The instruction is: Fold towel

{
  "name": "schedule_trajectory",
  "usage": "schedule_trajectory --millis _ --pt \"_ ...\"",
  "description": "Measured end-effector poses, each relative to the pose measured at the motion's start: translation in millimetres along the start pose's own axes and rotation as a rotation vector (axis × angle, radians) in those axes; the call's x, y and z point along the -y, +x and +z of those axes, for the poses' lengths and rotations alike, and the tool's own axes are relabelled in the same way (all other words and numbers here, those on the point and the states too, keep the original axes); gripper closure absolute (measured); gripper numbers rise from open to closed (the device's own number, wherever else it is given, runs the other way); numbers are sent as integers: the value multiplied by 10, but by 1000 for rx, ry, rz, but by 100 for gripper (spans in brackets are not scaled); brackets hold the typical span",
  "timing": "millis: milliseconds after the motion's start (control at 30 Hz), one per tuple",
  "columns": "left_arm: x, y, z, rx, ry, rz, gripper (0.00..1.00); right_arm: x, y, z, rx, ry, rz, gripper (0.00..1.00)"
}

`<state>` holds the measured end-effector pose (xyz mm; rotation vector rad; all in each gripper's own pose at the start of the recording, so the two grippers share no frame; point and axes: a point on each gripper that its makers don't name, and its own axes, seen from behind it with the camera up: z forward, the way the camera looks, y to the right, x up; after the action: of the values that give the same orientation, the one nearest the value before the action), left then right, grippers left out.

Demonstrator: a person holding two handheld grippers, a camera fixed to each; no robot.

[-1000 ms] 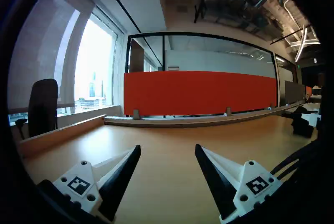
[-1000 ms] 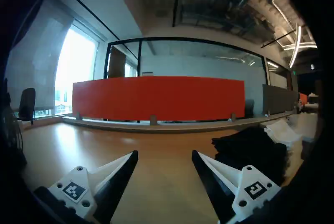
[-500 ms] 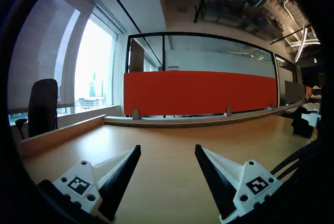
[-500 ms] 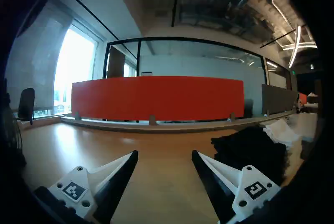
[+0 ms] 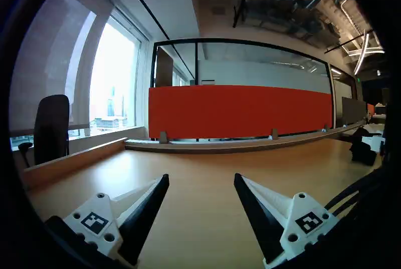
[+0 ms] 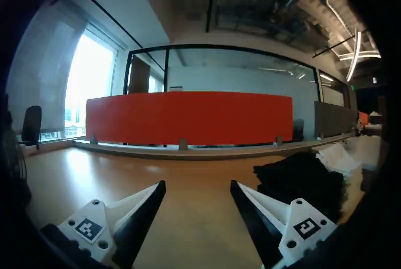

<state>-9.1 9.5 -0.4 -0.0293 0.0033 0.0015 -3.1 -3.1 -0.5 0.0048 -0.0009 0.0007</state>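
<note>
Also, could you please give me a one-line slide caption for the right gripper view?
Open right gripper poised above the wooden desk, a black towel pile to its right, an orange divider behind.

Left gripper and right gripper
Both are made with pointy white fingers and black pads. Each finger is marked with a black-and-white tag and small holes. Black cables are seen by the left one.

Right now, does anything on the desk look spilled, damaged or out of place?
Nothing stands out. The left gripper and right gripper are open over the desk; the dark towels lie in a pile beside white cloths.
</note>
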Motion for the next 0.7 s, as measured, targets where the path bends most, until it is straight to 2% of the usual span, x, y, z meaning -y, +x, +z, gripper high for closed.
schedule_trajectory --millis 700 --pt "16 34 -8 1 0 0 4 2 -6 3 0 0 0 0"
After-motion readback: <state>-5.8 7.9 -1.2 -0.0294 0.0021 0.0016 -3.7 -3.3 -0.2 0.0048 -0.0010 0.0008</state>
